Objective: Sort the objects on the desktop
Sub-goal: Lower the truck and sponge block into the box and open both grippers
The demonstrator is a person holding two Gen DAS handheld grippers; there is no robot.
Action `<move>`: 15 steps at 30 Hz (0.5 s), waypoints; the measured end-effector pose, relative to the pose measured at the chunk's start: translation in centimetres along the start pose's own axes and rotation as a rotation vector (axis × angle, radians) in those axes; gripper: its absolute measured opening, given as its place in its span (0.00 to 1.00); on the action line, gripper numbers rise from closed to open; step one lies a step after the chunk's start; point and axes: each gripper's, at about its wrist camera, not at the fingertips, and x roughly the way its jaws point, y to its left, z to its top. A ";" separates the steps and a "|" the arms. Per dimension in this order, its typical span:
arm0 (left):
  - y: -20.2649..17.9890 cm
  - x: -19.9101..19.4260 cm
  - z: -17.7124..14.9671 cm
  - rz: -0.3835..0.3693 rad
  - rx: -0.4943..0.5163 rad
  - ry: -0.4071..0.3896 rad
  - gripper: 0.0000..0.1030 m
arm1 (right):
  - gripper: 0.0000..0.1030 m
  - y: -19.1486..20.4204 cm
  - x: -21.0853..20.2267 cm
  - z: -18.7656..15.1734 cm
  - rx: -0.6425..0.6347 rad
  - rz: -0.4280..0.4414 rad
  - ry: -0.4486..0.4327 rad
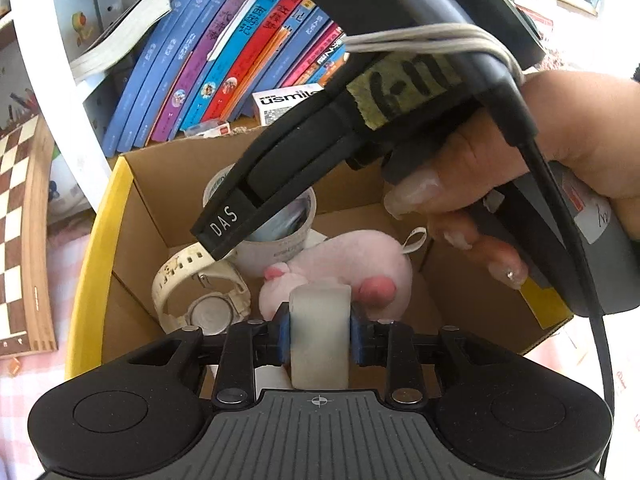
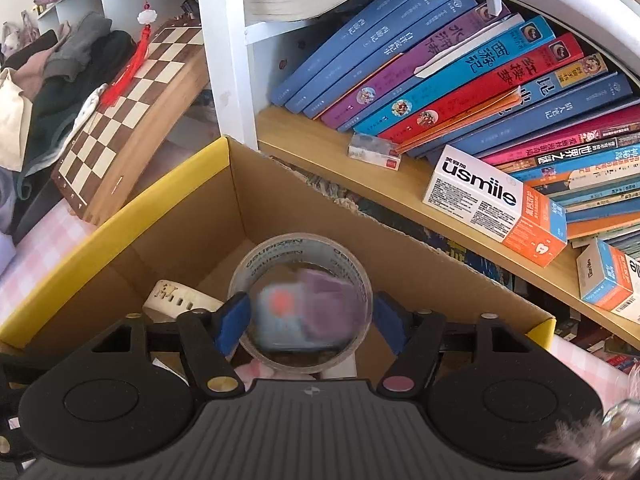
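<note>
- Cardboard box [image 1: 132, 216] with a yellow rim holds a white watch [image 1: 200, 292], a pink plush toy [image 1: 360, 268] and a clear tape roll [image 2: 300, 304].
- Left gripper [image 1: 320, 338]: blue pads touch both sides of a small frosted tape roll [image 1: 319, 336] over the box's near edge.
- Right gripper [image 2: 310, 320]: fingers spread, its pads just clear of the clear tape roll between them, near the box's back wall.

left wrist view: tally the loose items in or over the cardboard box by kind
Tape rolls: 2, a clear wide tape roll and a small frosted tape roll
White plastic wristwatch: 1
Pink plush toy: 1
Total: 4
</note>
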 end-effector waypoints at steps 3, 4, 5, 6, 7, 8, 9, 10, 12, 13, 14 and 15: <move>-0.3 -0.6 -0.1 0.041 0.026 -0.033 0.60 | 0.77 -0.1 -0.4 -0.1 0.009 0.011 -0.012; -0.4 -0.9 -0.2 0.052 0.034 -0.044 0.65 | 0.78 -0.1 -0.6 -0.1 0.011 0.015 -0.015; -0.4 -1.1 -0.2 0.053 0.037 -0.049 0.66 | 0.79 -0.2 -0.9 -0.2 0.016 0.016 -0.019; -0.4 -1.3 -0.2 0.051 0.037 -0.052 0.67 | 0.79 -0.2 -1.2 -0.2 0.022 0.017 -0.024; -0.4 -1.5 -0.2 0.052 0.036 -0.056 0.69 | 0.80 -0.3 -1.5 -0.2 0.027 0.018 -0.029; -0.5 -1.8 -0.2 0.055 0.037 -0.061 0.71 | 0.80 -0.3 -1.8 -0.2 0.033 0.020 -0.034; -0.6 -2.1 -0.3 0.058 0.038 -0.067 0.72 | 0.81 -0.3 -2.2 -0.3 0.037 0.020 -0.040; -0.6 -2.4 -0.3 0.060 0.041 -0.072 0.74 | 0.81 -0.3 -2.6 -0.3 0.040 0.019 -0.046; -0.6 -2.9 -0.6 0.065 0.045 -0.081 0.75 | 0.81 -0.2 -3.4 -0.4 0.044 0.018 -0.057; -0.6 -3.2 -0.7 0.069 0.048 -0.086 0.75 | 0.81 -0.1 -3.8 -0.5 0.047 0.016 -0.064; -0.6 -3.6 -0.7 0.072 0.051 -0.091 0.76 | 0.81 -0.1 -4.2 -0.6 0.050 0.013 -0.070; -0.6 -4.1 -0.9 0.078 0.053 -0.099 0.76 | 0.81 -0.1 -4.7 -0.6 0.055 0.010 -0.077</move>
